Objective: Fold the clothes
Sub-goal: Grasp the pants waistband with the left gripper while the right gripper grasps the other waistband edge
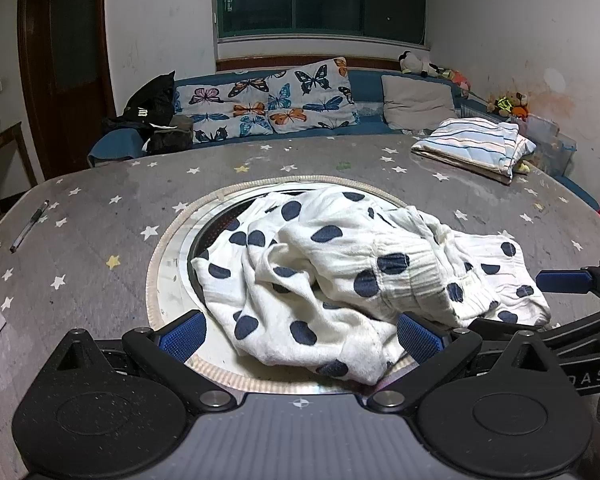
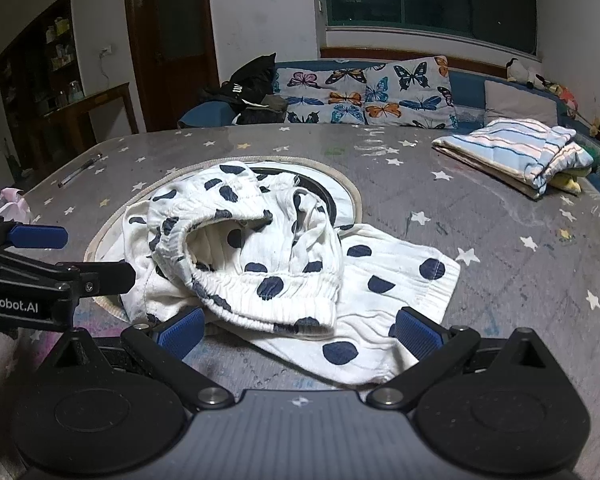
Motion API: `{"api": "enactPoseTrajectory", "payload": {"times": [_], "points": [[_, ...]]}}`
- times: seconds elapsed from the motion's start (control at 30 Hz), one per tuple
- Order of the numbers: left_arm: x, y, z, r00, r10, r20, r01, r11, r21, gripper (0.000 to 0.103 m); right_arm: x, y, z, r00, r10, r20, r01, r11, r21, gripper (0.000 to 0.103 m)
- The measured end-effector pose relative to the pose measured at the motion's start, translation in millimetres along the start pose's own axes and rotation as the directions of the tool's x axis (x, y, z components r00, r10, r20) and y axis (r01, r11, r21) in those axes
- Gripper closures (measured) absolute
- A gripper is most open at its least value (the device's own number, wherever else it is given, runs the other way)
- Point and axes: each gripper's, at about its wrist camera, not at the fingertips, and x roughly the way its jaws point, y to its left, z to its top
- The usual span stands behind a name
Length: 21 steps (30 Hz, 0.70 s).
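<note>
Shorts (image 1: 332, 280), white with navy dots, lie crumpled before me; my left claw (image 1: 300, 336) and right claw (image 2: 300, 330) both gape wide, holding nothing.

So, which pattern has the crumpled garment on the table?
White garment with dark blue dots, clearest in the right wrist view.

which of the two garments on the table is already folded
The striped garment at the far right corner is folded flat. The polka-dot garment lies crumpled over the round inset, right before both open claws.
</note>
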Motion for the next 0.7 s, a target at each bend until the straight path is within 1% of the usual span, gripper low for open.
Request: {"api": "enactPoseTrajectory", "payload": {"times": [0.07,0.3,0.47,0.57,0.7], "points": [[1,1,3,1.000,0.001,0.002,-0.001,1.000,-0.002,0.000,-1,-1,2,1.000,0.000,0.005,0.000,1.000,-0.001,0.002],[1,5,23,0.999,-0.007,0.036,0.008,1.000,-0.007,0.000,2,-10,13,1.000,0.011,0.013,-0.011,1.000,0.006,0.013],[5,6,43,0.997,-0.049,0.065,0.049,0.999,-0.011,0.001,11,-16,23,1.000,0.026,0.005,-0.026,1.000,0.013,0.024],[10,-1,55,0.994,-0.080,0.077,0.079,0.997,0.017,0.004,19,-20,30,0.999,0.036,-0.004,-0.036,0.999,0.013,0.030],[24,-16,66,0.990,-0.119,0.069,0.113,0.990,0.085,0.005,35,-22,38,0.998,0.063,-0.028,-0.062,0.998,0.014,0.035]]}}
